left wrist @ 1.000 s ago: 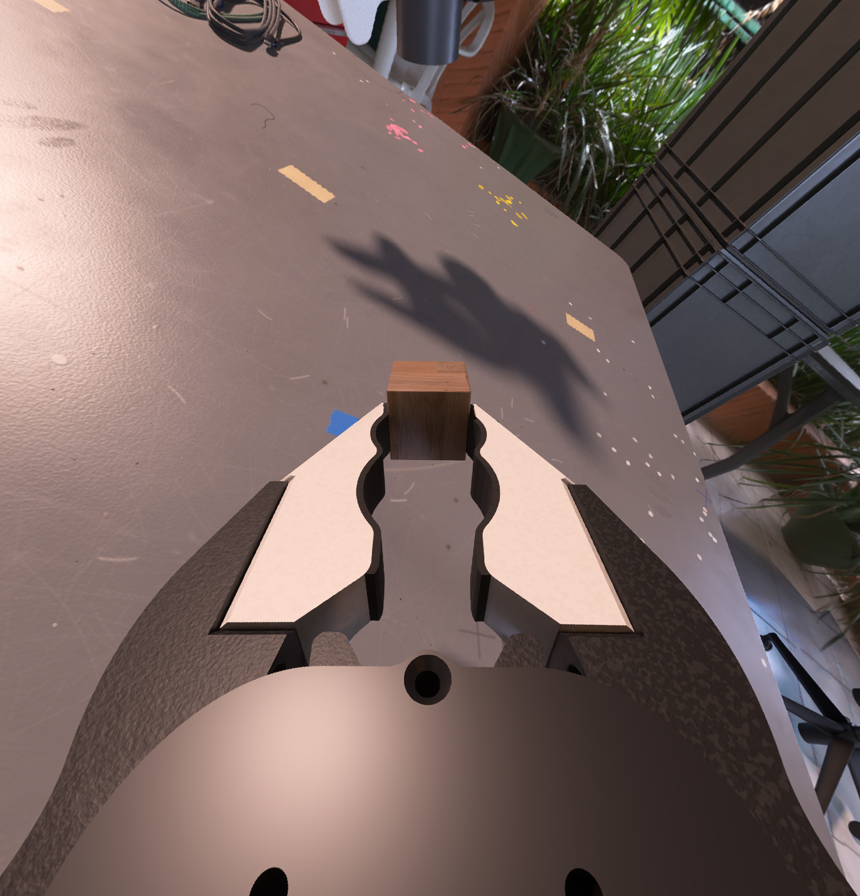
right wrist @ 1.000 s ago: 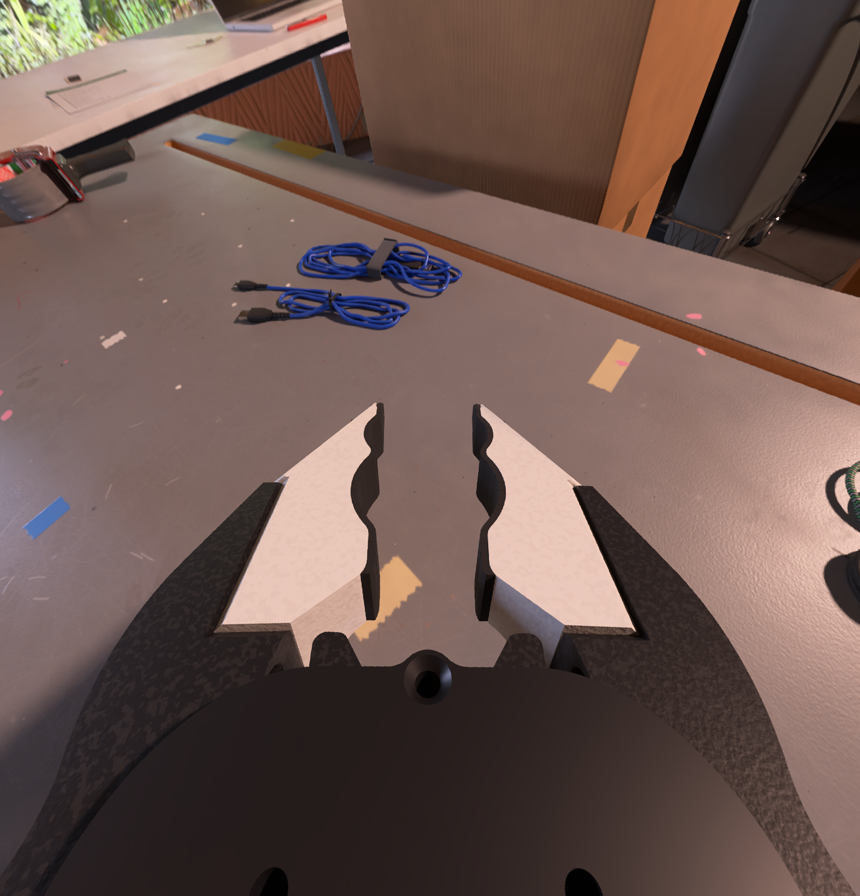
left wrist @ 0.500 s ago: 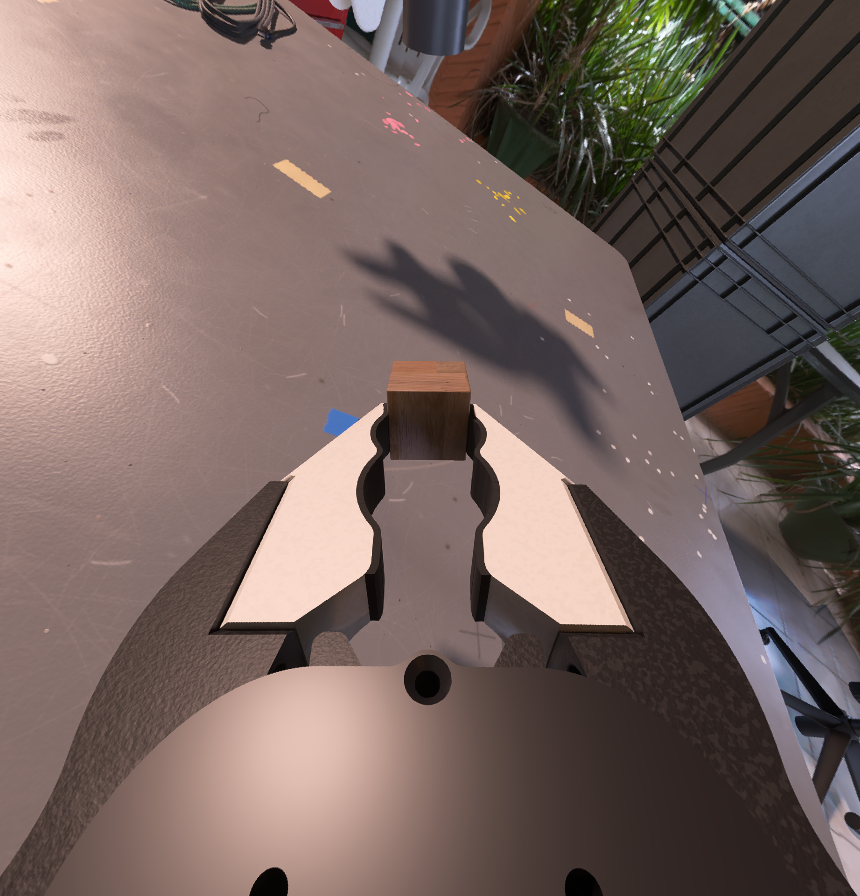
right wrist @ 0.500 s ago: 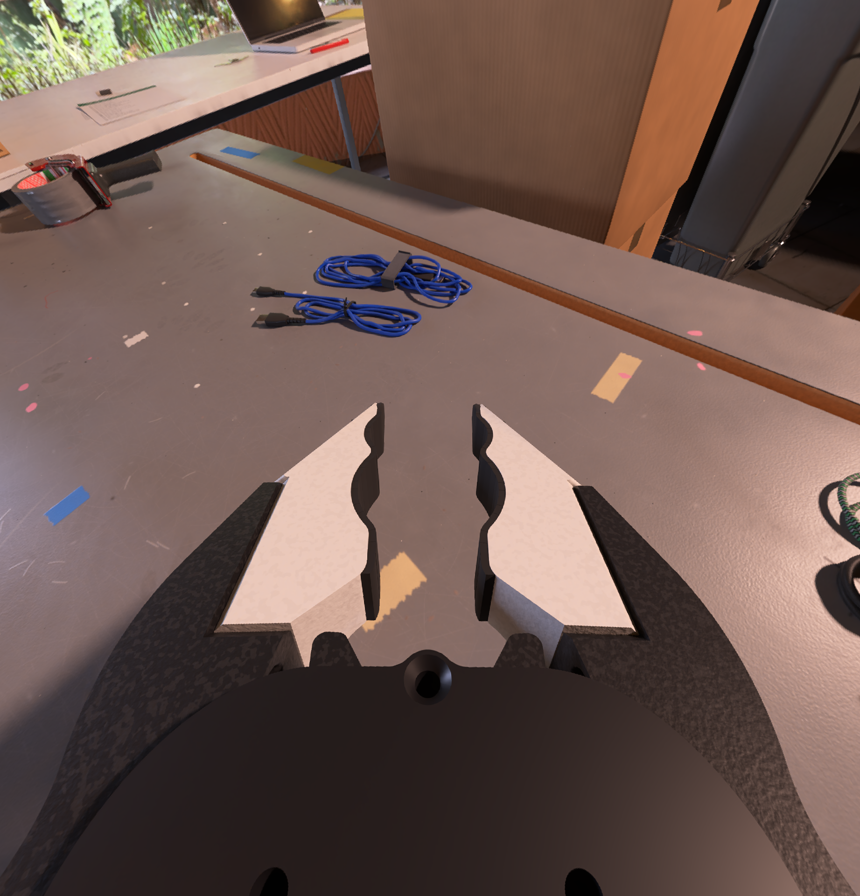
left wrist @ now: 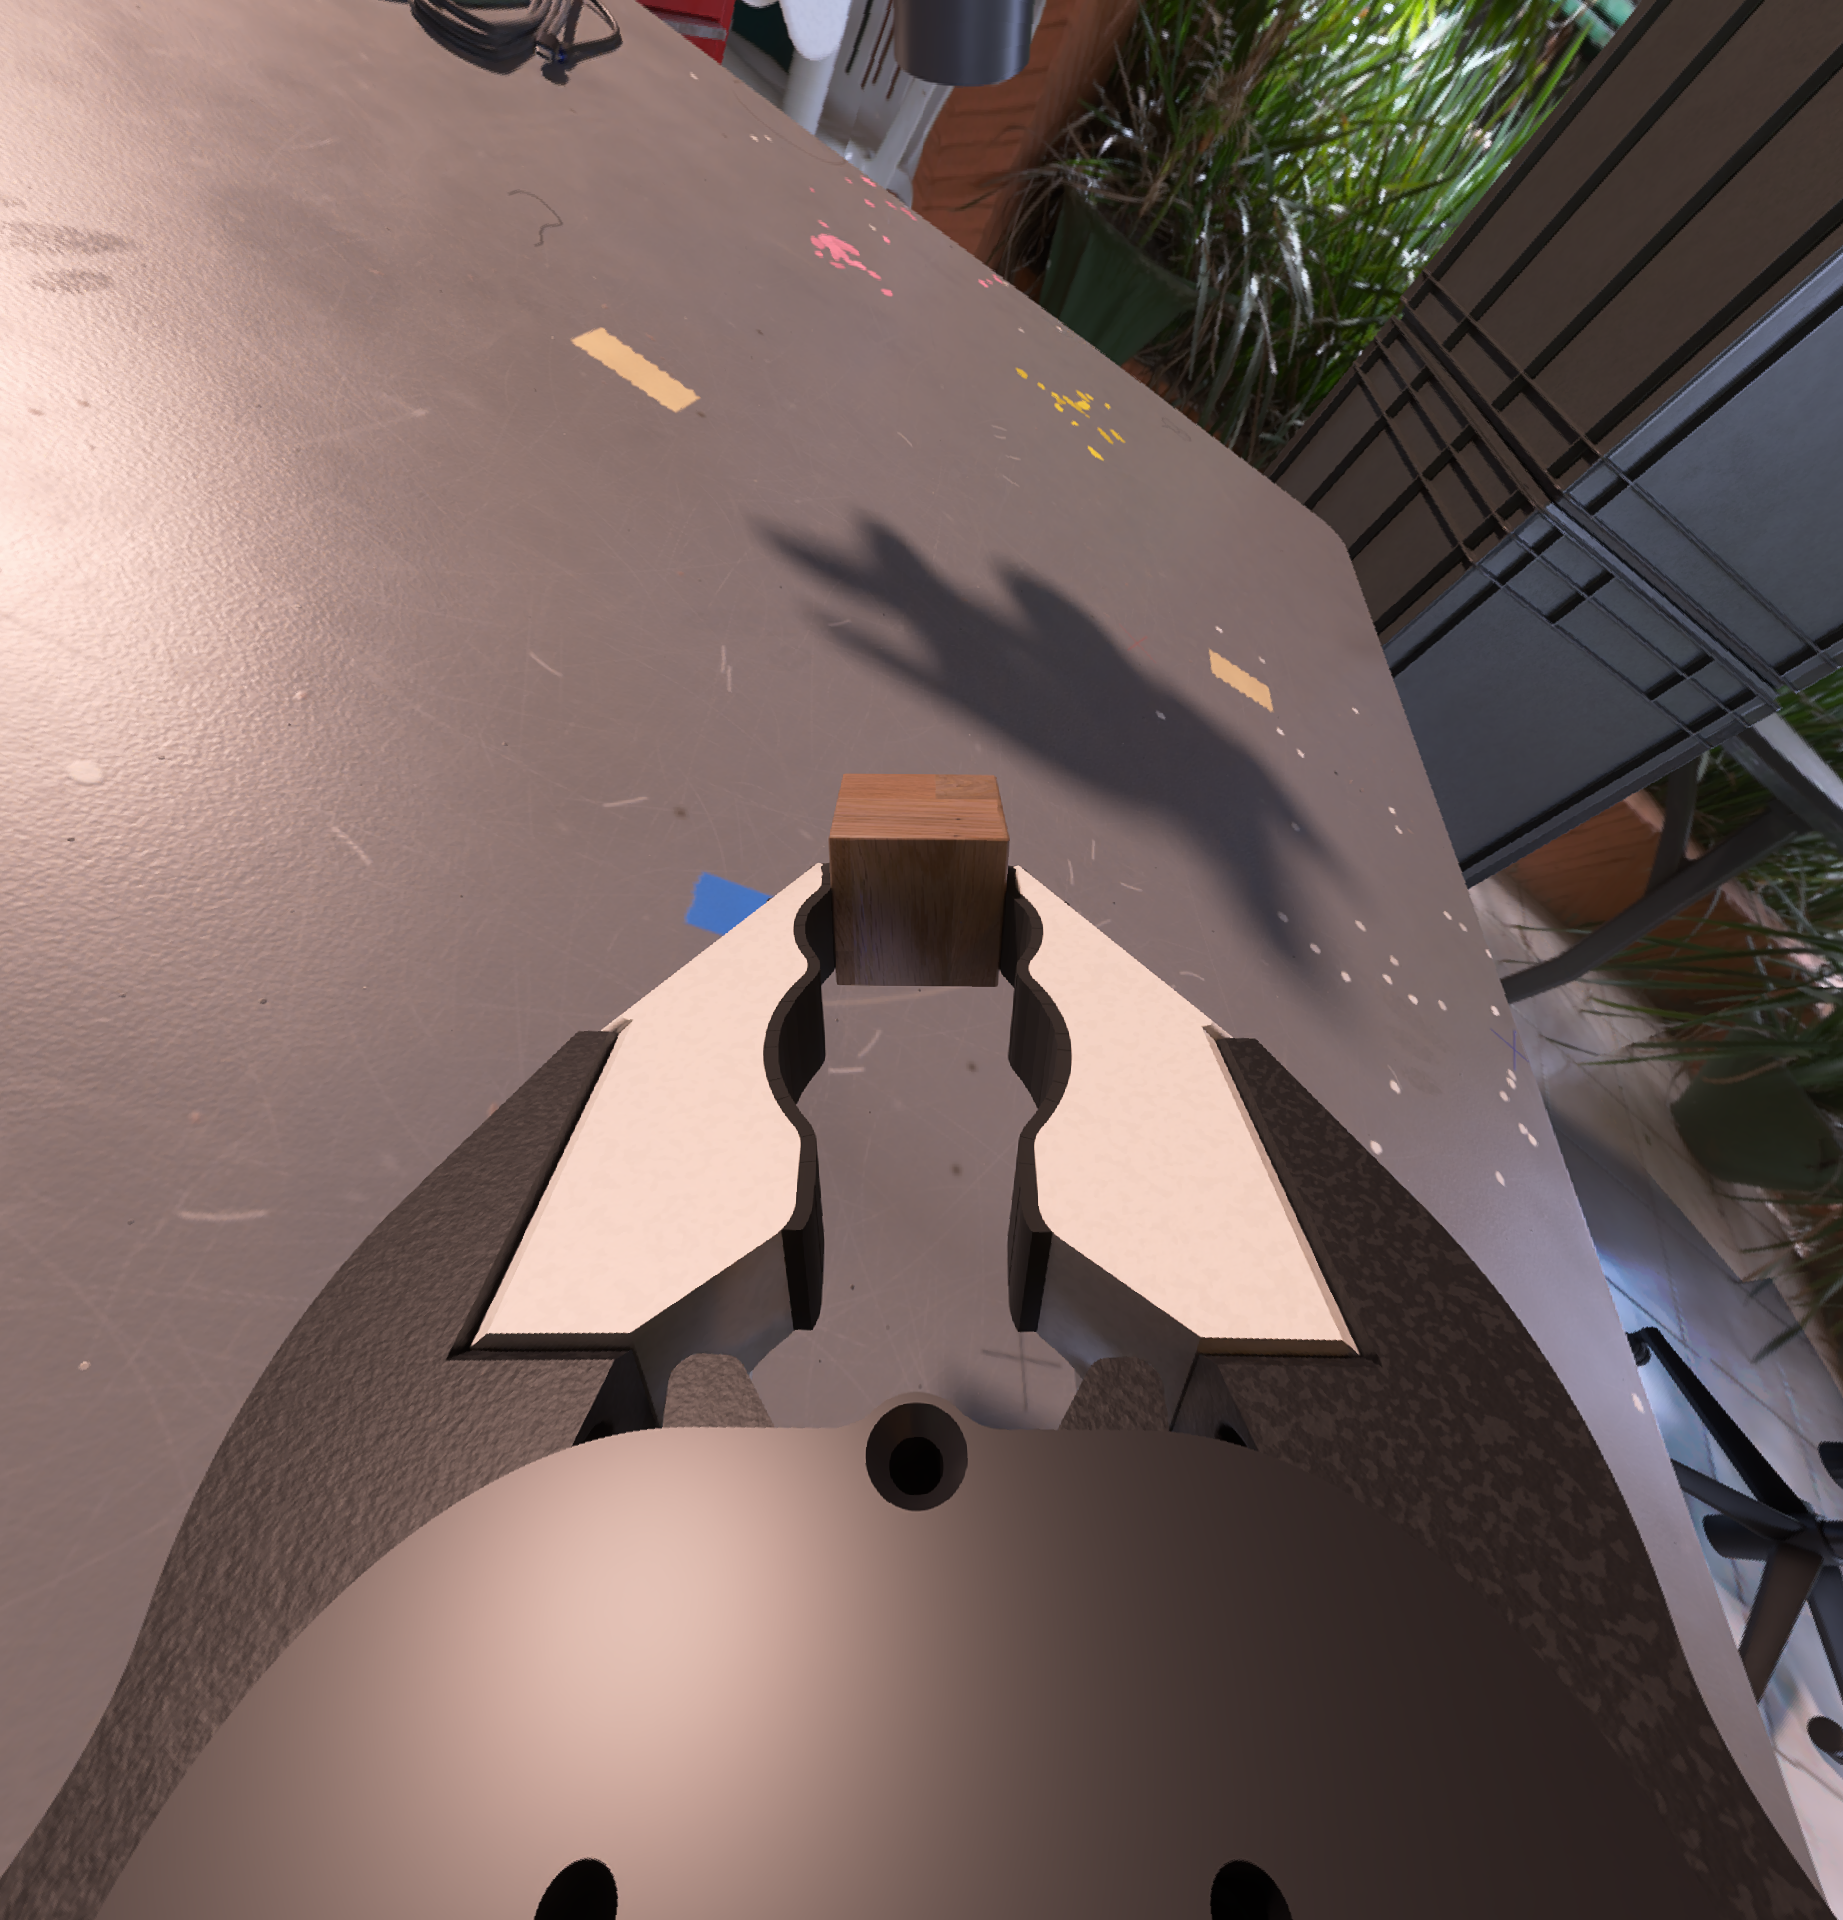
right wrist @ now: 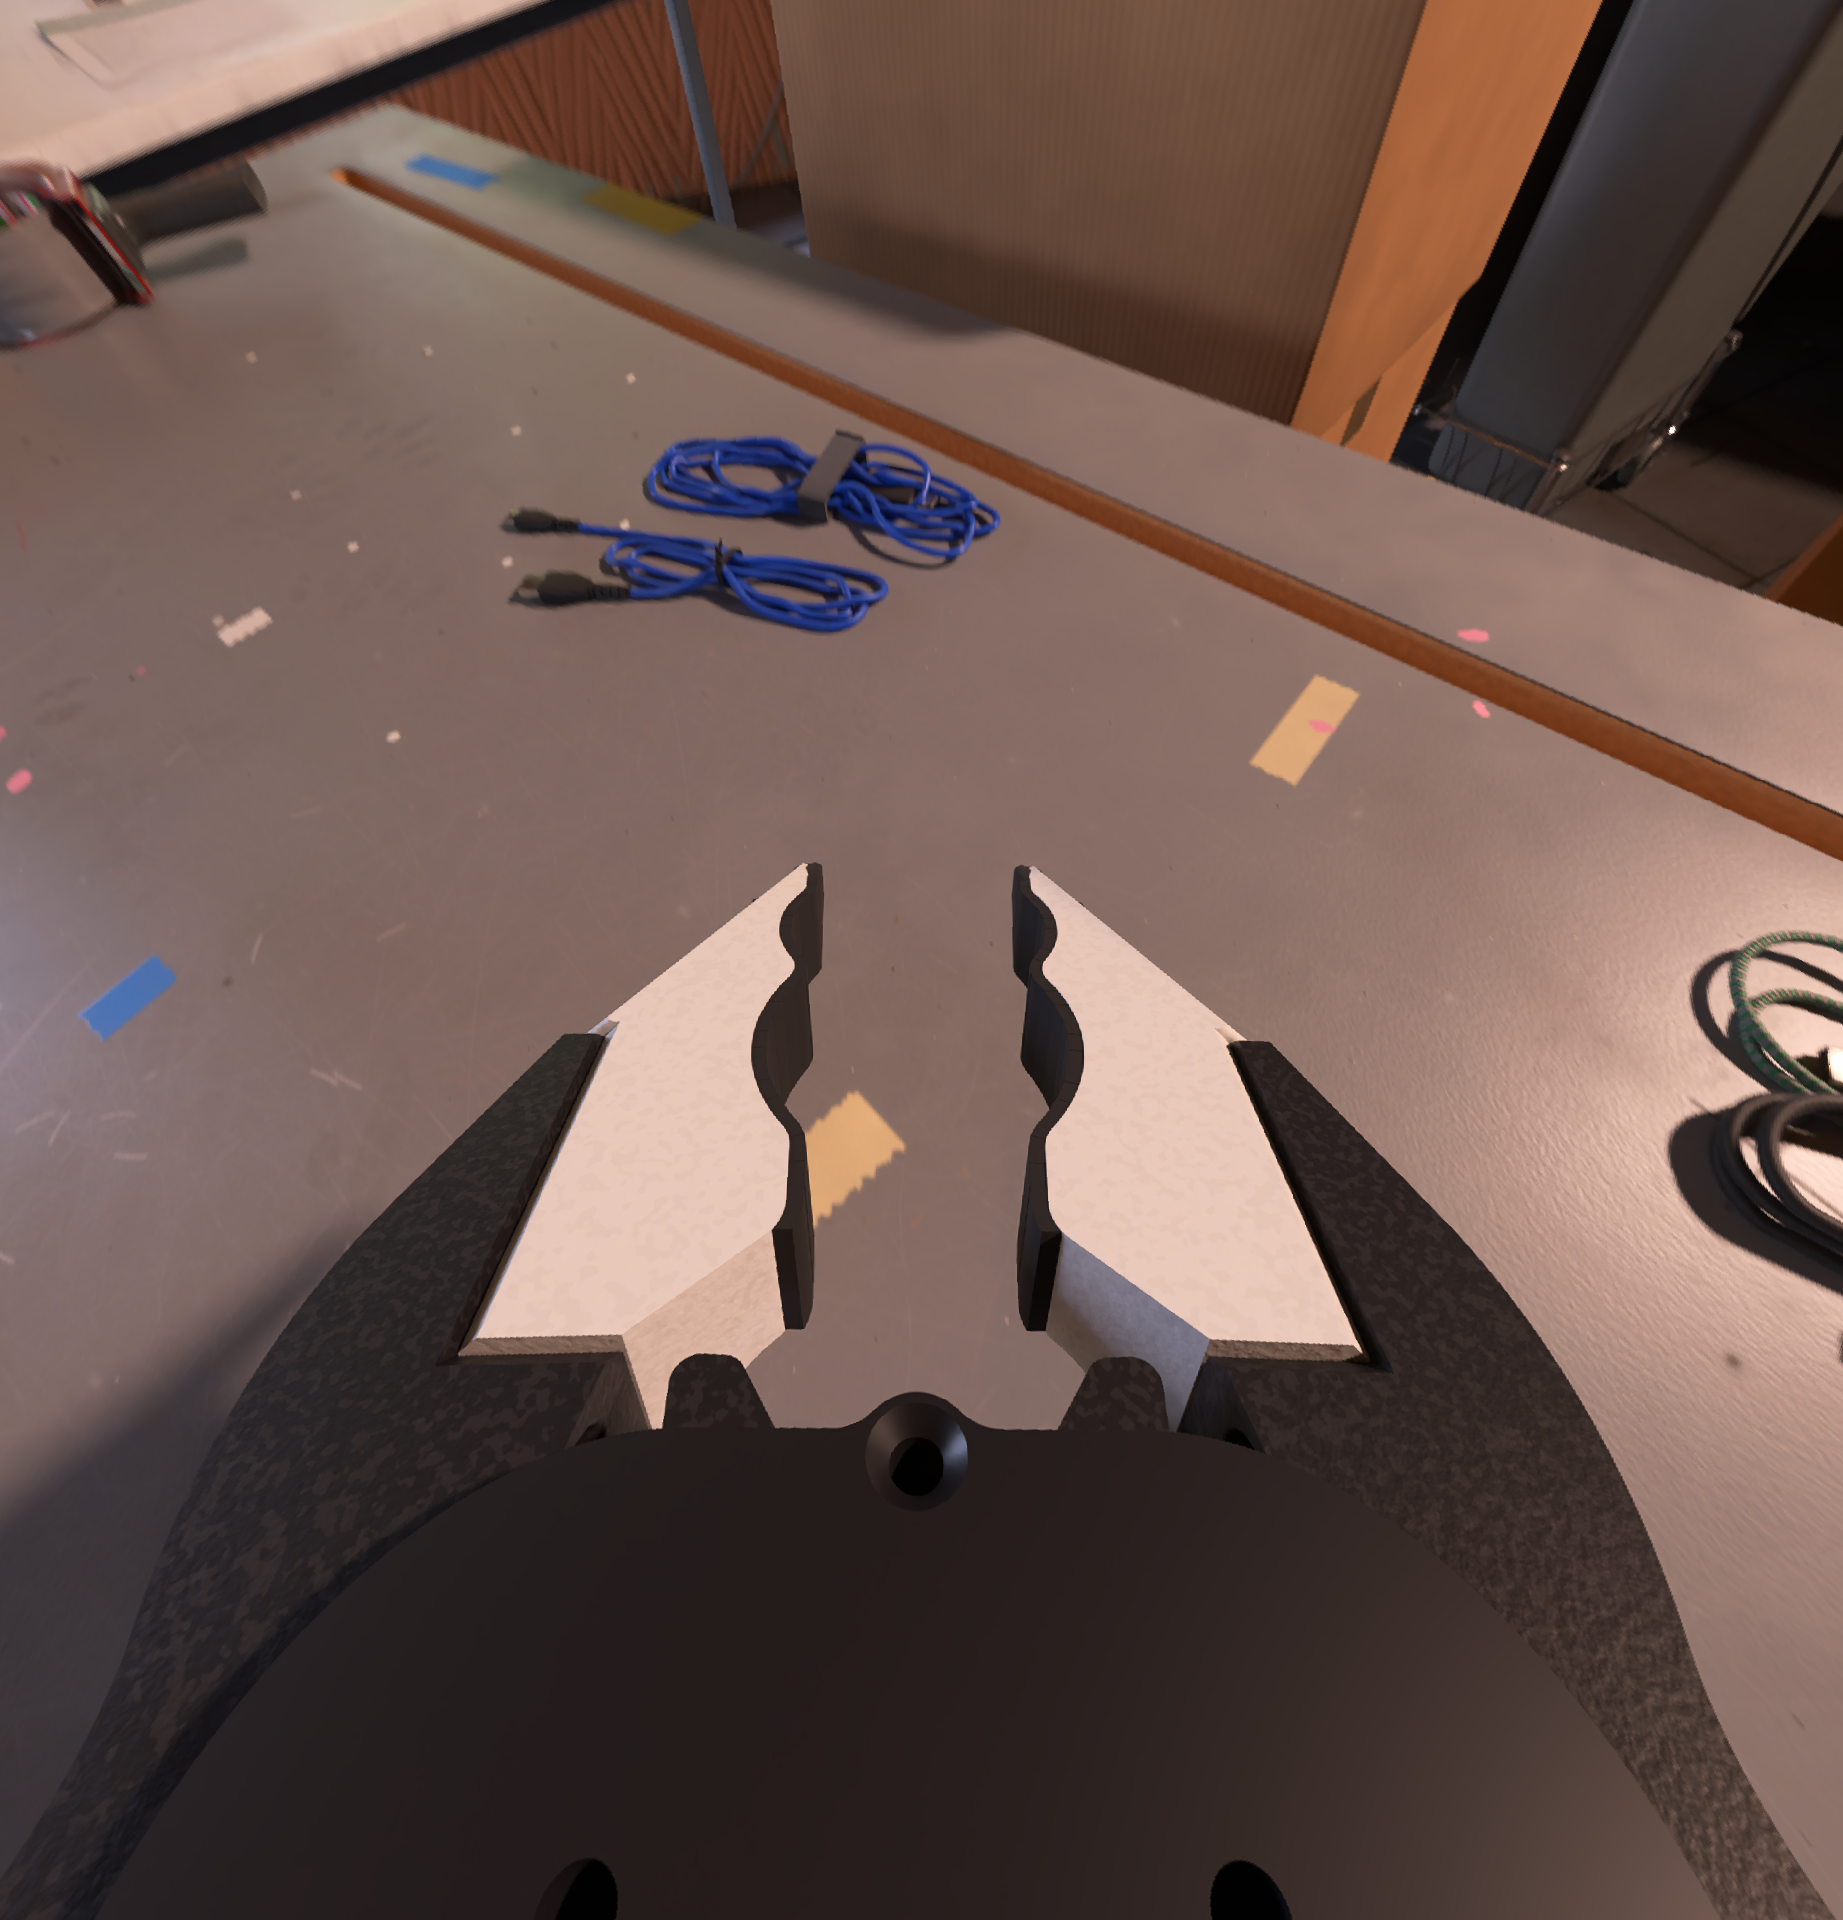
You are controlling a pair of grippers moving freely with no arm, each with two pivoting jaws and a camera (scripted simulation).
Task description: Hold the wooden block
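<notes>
Left wrist view: the wooden block sits at frame centre, between the tips of the left gripper, above the table. A tape strip lies just left of the block; another lies upper left of it, a third to the upper right. Plants stand beyond the table's edge, upper right.

Right wrist view: the right gripper fills the lower centre, with nothing between its tips. Coiled cables lie on the table above it; more cables at the right edge; a tape roll at upper left.
</notes>
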